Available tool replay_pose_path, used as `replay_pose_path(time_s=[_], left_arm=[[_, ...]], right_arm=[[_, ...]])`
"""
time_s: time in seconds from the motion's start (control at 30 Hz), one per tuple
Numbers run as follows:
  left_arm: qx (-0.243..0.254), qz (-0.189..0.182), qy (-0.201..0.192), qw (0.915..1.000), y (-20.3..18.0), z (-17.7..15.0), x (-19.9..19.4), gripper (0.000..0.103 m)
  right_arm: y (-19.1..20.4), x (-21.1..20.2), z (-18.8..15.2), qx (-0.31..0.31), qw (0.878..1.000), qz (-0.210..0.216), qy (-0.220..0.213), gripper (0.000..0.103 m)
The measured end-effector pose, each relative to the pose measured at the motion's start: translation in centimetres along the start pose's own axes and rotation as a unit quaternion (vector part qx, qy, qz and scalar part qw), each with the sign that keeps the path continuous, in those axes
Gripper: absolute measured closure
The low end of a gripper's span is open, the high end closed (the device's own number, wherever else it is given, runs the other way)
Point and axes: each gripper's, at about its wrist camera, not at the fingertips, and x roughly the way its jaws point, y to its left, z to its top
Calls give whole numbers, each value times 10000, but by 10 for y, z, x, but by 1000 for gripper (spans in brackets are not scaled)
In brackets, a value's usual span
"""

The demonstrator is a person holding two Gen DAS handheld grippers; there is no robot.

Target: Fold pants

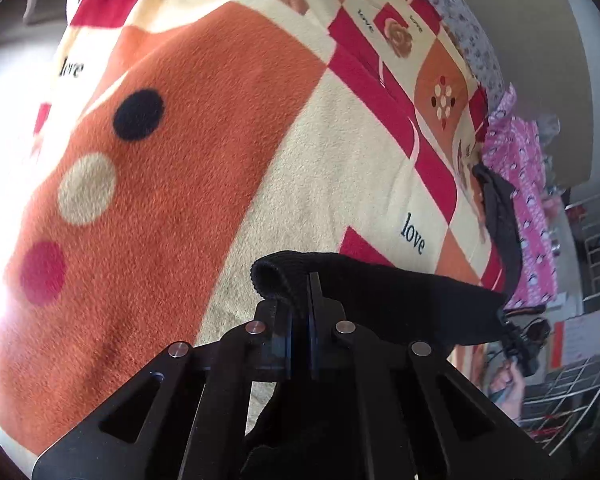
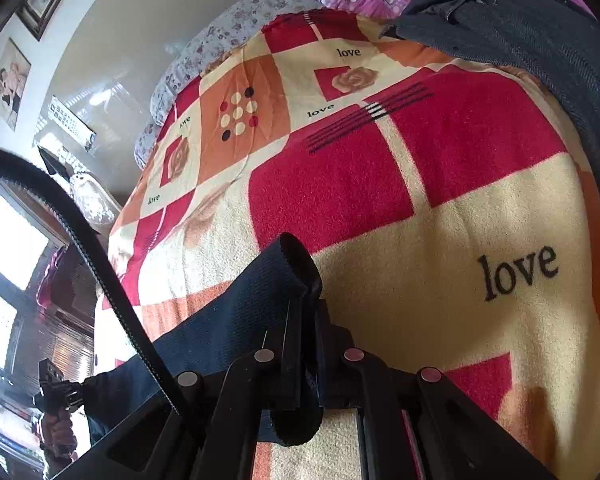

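Left wrist view: patterned blanket (image 1: pixel 220 160) fills the frame, black pants (image 1: pixel 380 292) stretched in the air above it, long axis running claw to claw. Left claw (image 1: pixel 300 320) clenched on one end, right claw (image 2: pixel 306 320) clenched on the other.

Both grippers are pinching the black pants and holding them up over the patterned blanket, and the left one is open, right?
Not quite. The left gripper is shut on the black pants, as the left wrist view shows: its fingers clamp a fold of the fabric. The rest stands: the right gripper also pinches the pants over the patterned blanket.
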Motion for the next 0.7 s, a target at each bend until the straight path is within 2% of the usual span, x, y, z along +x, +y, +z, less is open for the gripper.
replay_pose_path(time_s=[0.07,0.17,0.33,0.43,0.5,0.6,0.63,0.67,0.7], left_arm=[[614,304,-246,9973,-16,-6,-5,99],[1468,613,-659,9851,-38,-18,-14,99],[2158,784,-1041,9677,-51,-19,-15,99],[2202,1279,-954,9623,-50,-9,6,99],[2121,1680,-822,9592,-44,-5,24,99],[1987,1964,-701,9576,-37,-6,42,97],[1896,2002,-673,9589,-34,-6,45,95],[1821,2014,-682,9600,-31,-7,46,92],[1758,1995,-722,9613,-29,-7,44,88]], right_arm=[[0,-14,-4,4,10000,15,-84,99],[6,-41,-10,-159,9996,53,-230,100],[-7,-96,-19,-128,9980,50,-617,103],[-29,-99,-21,-11,9984,-191,-536,103],[-29,-91,-25,-135,9992,-99,-363,103],[-18,-68,-24,-385,9991,170,-51,100],[-13,-54,-20,-535,9983,218,118,94],[-10,-42,-16,-620,9976,150,269,85],[-8,-28,-10,-661,9970,43,391,81]])
